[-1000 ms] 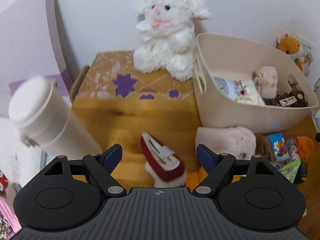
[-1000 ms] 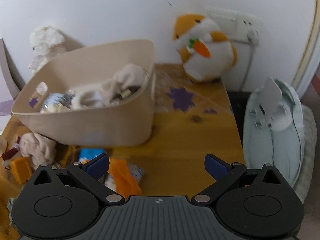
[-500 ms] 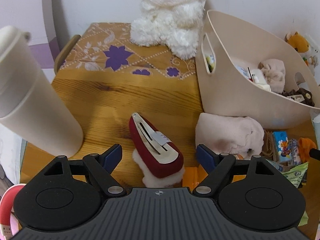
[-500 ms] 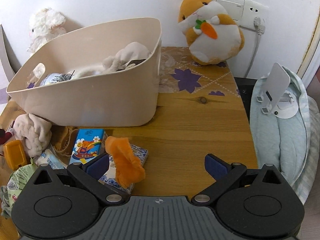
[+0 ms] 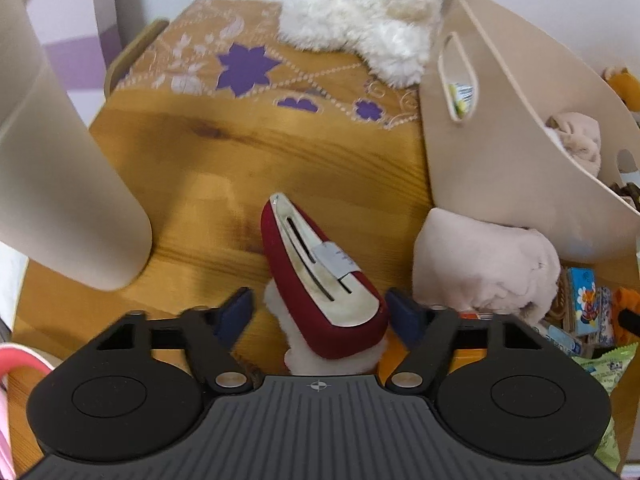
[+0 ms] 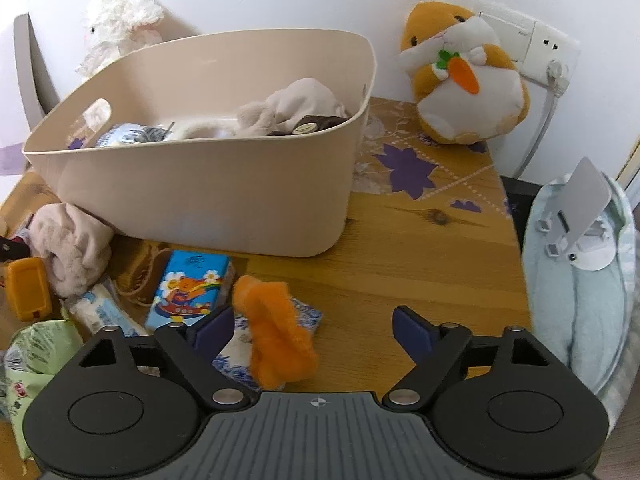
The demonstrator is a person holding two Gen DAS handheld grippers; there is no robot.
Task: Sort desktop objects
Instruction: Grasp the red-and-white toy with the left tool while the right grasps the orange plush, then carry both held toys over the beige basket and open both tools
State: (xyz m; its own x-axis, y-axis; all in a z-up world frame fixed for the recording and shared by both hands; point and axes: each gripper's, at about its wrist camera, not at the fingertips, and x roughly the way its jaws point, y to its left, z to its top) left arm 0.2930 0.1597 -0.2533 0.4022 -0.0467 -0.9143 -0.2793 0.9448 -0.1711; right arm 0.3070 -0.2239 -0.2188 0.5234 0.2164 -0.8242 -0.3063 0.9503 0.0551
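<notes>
A dark red hair clip (image 5: 320, 276) with white fluff lies on the wooden table, its wide end between the open fingers of my left gripper (image 5: 320, 312). A beige basket (image 5: 520, 152) holding soft items stands at the right; it also shows in the right wrist view (image 6: 200, 192). My right gripper (image 6: 312, 332) is open, with an orange fuzzy item (image 6: 276, 332) lying on a blue patterned packet just inside its left finger. A pink cloth (image 5: 484, 268) leans against the basket.
A tall cream cup (image 5: 60, 184) stands close at the left. A white plush lamb (image 5: 368, 20) sits at the back. A hamster plush (image 6: 464, 80), tissue pack (image 6: 192, 288), orange box (image 6: 30, 288) and green packet (image 6: 32, 348) are around. A phone stand (image 6: 576, 220) lies off the table's right edge.
My left gripper has moved forward and down, so the red clip now sits between its fingers. My right gripper has closed in on the orange fuzzy item.
</notes>
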